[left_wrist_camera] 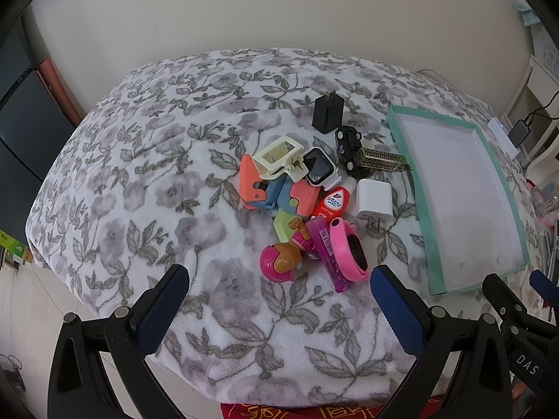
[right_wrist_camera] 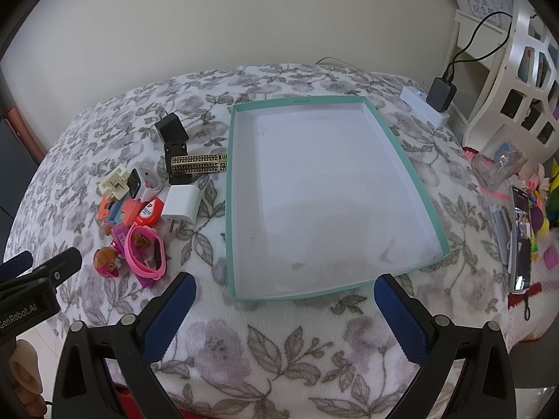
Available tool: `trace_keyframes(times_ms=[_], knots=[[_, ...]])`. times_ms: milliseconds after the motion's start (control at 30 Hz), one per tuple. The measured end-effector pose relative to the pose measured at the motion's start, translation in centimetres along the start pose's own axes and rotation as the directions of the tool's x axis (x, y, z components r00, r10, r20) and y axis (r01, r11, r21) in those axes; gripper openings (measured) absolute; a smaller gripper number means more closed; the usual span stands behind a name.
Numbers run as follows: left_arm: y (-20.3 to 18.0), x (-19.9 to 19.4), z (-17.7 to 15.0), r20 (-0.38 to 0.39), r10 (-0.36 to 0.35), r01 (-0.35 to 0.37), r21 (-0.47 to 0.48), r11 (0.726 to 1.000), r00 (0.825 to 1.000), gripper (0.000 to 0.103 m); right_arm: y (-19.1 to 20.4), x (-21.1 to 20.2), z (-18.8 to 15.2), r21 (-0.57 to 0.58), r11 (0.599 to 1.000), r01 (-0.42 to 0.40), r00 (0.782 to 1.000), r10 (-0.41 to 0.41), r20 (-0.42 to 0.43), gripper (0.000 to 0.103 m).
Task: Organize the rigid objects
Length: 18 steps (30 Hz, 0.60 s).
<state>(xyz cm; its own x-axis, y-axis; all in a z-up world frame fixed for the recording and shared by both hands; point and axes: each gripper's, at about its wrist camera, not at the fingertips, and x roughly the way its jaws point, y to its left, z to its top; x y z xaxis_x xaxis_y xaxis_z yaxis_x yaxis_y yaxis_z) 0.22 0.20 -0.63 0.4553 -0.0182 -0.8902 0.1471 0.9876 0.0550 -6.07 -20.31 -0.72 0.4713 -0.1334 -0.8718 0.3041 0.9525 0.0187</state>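
Your left gripper (left_wrist_camera: 279, 289) is hovering with its fingers spread wide and empty, just short of the pile; your right gripper (right_wrist_camera: 284, 295) is hanging equally released at the near edge of the teal tray (right_wrist_camera: 401, 146), which is holding nothing. Nearest you, the pink band (left_wrist_camera: 351, 249) is lying across the purple tube (left_wrist_camera: 328, 255) beside the puppy toy (left_wrist_camera: 281, 262), so pinching one is risking dragging its neighbours over the soft floral blanket (left_wrist_camera: 139, 174). Farther in, the white charger (left_wrist_camera: 372, 199) is leaning against the red bottle (left_wrist_camera: 330, 204); beyond, the toy car (left_wrist_camera: 347, 145) and patterned bar (left_wrist_camera: 380, 162) seem to be touching, though overlap is blurring that
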Motion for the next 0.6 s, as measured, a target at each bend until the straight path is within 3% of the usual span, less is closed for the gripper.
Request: trace_keyframes(times_ms=[600], knots=[[0.15,0.2,-0.01,-0.013,-0.01,0.01,-0.009,1.0,1.0,0.103,-0.05,0.01,0.06,0.002,1.0,-0.001,1.0,0.001,-0.002,0.103]])
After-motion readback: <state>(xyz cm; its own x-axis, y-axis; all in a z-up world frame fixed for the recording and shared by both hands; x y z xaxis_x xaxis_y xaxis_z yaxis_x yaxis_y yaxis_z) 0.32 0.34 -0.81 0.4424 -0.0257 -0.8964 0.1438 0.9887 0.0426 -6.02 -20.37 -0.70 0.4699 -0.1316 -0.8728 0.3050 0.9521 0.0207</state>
